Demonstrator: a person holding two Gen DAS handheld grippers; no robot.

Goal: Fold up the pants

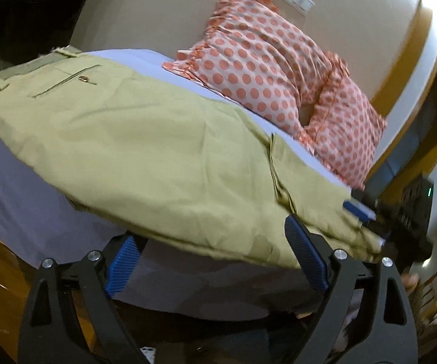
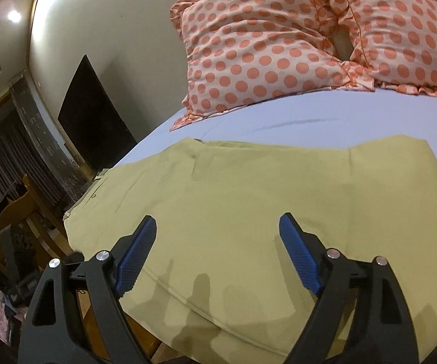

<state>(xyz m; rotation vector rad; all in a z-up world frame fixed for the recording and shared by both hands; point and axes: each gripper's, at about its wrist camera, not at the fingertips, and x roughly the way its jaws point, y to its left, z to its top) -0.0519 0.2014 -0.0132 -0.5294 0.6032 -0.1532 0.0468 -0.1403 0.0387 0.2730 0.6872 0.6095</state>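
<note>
Khaki pants (image 1: 145,151) lie folded flat on a pale blue bed sheet (image 1: 15,188), waistband and back pocket (image 1: 67,80) at the far left. My left gripper (image 1: 209,236) is open at the near edge of the pants, holding nothing. The other gripper (image 1: 361,212) shows at the right edge of the pants in the left wrist view; its jaws are not clear there. In the right wrist view my right gripper (image 2: 215,236) is open just above the pants (image 2: 248,200), holding nothing.
Two pink polka-dot pillows (image 1: 261,60) (image 2: 279,48) lie at the head of the bed against the wall. A dark cabinet (image 2: 94,121) and a wooden chair (image 2: 15,209) stand left of the bed. The sheet (image 2: 309,118) is bare between pants and pillows.
</note>
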